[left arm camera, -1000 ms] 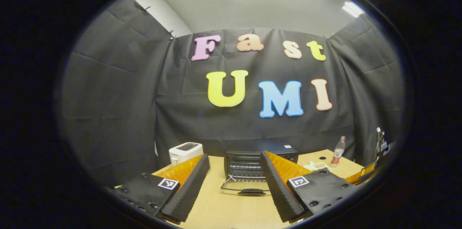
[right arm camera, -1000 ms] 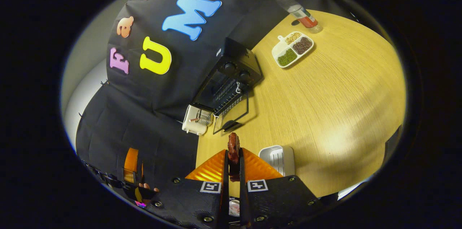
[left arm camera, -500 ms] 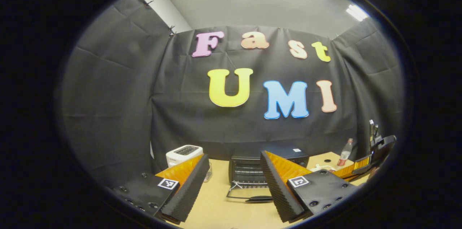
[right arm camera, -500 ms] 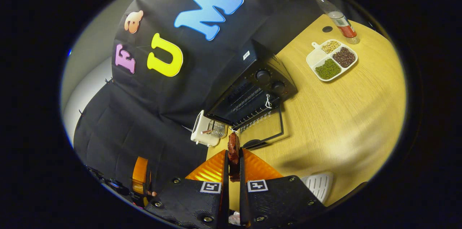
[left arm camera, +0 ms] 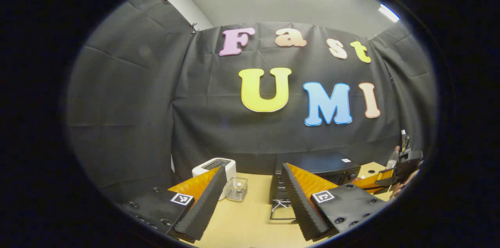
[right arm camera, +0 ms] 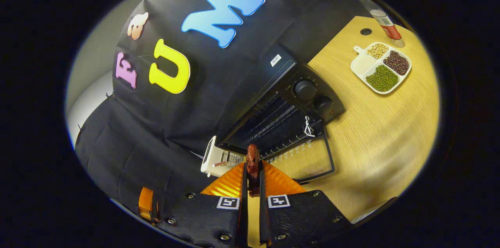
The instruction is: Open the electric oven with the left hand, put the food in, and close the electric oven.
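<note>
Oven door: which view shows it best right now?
The right gripper view. The oven door lies folded down flat on the table, its whole glass pane and frame visible from above, with the open rack cavity behind it. In the left gripper view, the door shows as a thin wire outline, partly hidden behind a finger.

Black electric oven [right arm camera: 273, 107] stands open, glass door [right arm camera: 308, 158] lowered onto the wooden worktop [right arm camera: 375, 131]; white toaster [right arm camera: 209, 158] flanks its mouth.

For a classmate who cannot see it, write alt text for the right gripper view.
The right hand-held gripper is shut on a piece of food, poised before the open oven, whose door lies flat on the table. A tray of beans sits farther off.
</note>
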The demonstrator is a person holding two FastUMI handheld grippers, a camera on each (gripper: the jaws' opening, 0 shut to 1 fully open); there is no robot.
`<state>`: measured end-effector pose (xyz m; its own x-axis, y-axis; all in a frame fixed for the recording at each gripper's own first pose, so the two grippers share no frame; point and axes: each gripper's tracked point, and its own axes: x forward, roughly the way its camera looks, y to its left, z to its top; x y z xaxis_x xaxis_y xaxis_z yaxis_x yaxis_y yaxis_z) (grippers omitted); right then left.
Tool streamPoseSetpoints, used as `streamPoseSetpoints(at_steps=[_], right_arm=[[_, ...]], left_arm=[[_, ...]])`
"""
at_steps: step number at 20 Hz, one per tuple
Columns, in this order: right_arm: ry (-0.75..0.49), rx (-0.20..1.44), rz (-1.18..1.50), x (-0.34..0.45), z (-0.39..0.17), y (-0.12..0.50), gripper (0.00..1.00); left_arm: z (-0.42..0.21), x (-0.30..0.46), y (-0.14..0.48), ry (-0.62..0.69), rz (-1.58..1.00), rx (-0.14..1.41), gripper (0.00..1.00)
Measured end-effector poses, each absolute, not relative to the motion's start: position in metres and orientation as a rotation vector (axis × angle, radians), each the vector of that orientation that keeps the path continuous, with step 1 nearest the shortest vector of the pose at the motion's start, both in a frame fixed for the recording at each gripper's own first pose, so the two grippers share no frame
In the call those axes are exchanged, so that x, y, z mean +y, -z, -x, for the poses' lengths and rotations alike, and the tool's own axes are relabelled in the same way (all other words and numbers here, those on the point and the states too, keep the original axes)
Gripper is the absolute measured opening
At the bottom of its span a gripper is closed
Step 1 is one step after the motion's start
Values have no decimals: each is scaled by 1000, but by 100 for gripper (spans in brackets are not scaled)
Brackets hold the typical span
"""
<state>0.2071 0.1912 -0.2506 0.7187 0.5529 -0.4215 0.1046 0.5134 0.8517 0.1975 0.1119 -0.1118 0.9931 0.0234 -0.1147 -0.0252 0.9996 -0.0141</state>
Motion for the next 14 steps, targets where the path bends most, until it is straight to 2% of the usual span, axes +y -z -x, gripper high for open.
streamPoseSetpoints(at_steps=[2, 3, 8, 13, 14], right_arm=[[-285, 717, -1016, 201, -225, 257, 12], [-279, 712, -1019, 206, -232, 260, 12], [-244, 708, -1081, 232, -265, 284, 12], [-179, 644, -1096, 230, -301, 302, 12], [-170, 637, -1099, 227, -307, 306, 12]], left_arm=[[-207, 121, 119, -27, 12, 125, 95], [-212, 126, 121, -29, 10, 131, 90], [-225, 150, 136, -42, 1, 151, 90], [-226, 172, 147, -69, -8, 176, 95], [-224, 176, 149, -77, -12, 179, 99]])
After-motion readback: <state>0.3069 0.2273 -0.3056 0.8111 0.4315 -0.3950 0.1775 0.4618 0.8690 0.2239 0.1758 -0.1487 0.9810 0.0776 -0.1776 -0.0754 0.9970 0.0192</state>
